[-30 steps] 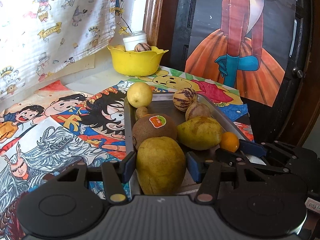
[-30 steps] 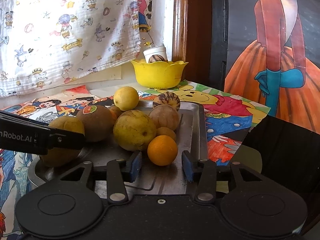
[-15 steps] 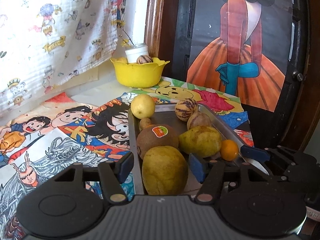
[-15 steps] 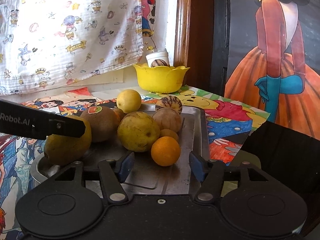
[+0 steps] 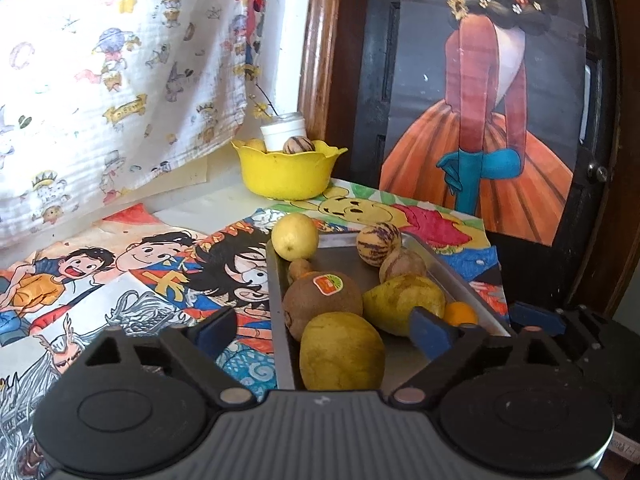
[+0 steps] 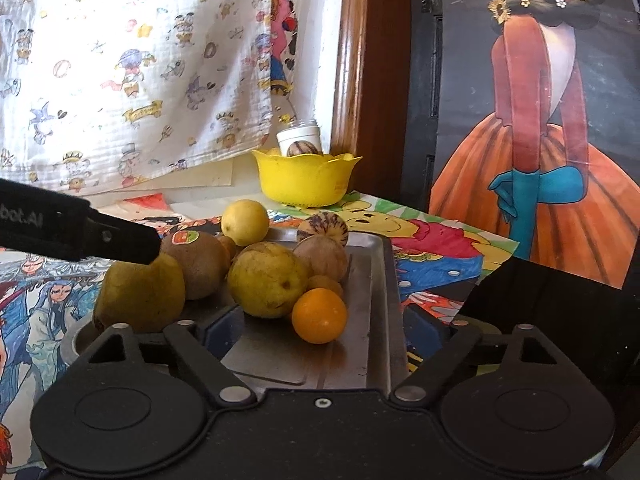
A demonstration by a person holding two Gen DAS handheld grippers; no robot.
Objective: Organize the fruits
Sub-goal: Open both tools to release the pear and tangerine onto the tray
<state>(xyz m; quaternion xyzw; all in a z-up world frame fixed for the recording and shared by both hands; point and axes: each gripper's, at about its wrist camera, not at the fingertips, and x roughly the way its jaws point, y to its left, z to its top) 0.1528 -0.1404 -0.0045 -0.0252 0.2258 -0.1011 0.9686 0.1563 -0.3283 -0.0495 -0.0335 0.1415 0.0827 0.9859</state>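
A metal tray (image 5: pixel 448 268) (image 6: pixel 376 280) holds several fruits: a yellow lemon (image 5: pixel 295 236), a brown kiwi with a sticker (image 5: pixel 322 300), striped melons (image 5: pixel 379 245), two yellow-green pears (image 5: pixel 342 350) (image 6: pixel 273 279) and a small orange (image 6: pixel 319 315). My left gripper (image 5: pixel 324 330) is open, its fingers wide on either side of the near pear, raised above it. My right gripper (image 6: pixel 324 326) is open, low over the tray's near end, with the orange between its fingers. A yellow bowl (image 5: pixel 287 168) (image 6: pixel 306 178) at the back holds a striped fruit.
A white jar (image 5: pixel 284 136) stands behind the bowl. Cartoon drawings (image 5: pixel 120 264) cover the table. A patterned cloth (image 5: pixel 100 80) hangs at the back left, a wooden frame and a dark door with a poster (image 5: pixel 500 120) at the back right. The left gripper's finger (image 6: pixel 80 236) crosses the right wrist view.
Both grippers have opened wider and pulled back and upward from the tray. The near pear stays on the tray, free of the left fingers.
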